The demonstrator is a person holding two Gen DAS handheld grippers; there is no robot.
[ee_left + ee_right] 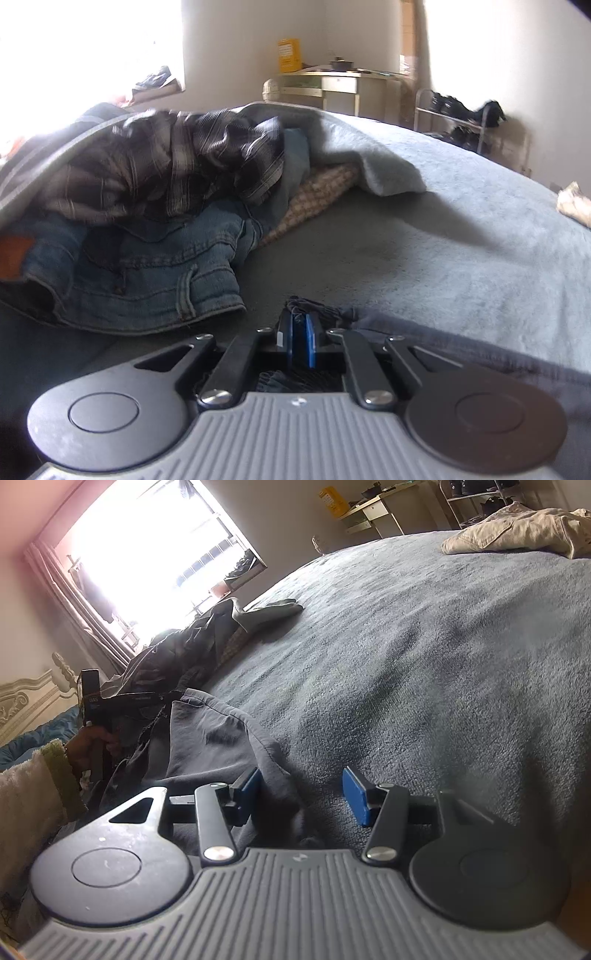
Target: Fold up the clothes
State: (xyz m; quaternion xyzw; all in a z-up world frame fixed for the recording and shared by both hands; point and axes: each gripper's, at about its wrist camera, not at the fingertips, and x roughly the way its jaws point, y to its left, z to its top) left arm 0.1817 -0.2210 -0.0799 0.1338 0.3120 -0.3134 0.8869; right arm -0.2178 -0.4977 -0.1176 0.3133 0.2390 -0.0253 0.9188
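Lay on the grey blanket [424, 657]: a dark grey garment [218, 738]. Pinched its frayed edge [317, 308] tight: left gripper [298, 332], blue pads pressed together. Stood spread wide over the garment's near corner, gripping nothing: right gripper [301, 794]. Heaped just beyond the garment: jeans [147, 273] under a plaid shirt [166, 166]. Rested well apart from the garment, far across the blanket: beige clothing [517, 530].

I'm looking at a home bedroom: I'm working over a wide bed [424, 657] under a grey fleece blanket [461, 258], with a carved headboard [26, 701] at its end. Daylight is pouring through a curtained window [155, 554], and a small desk [340, 86], a shoe rack [454, 118] and piled jeans [155, 273] are sitting around it.
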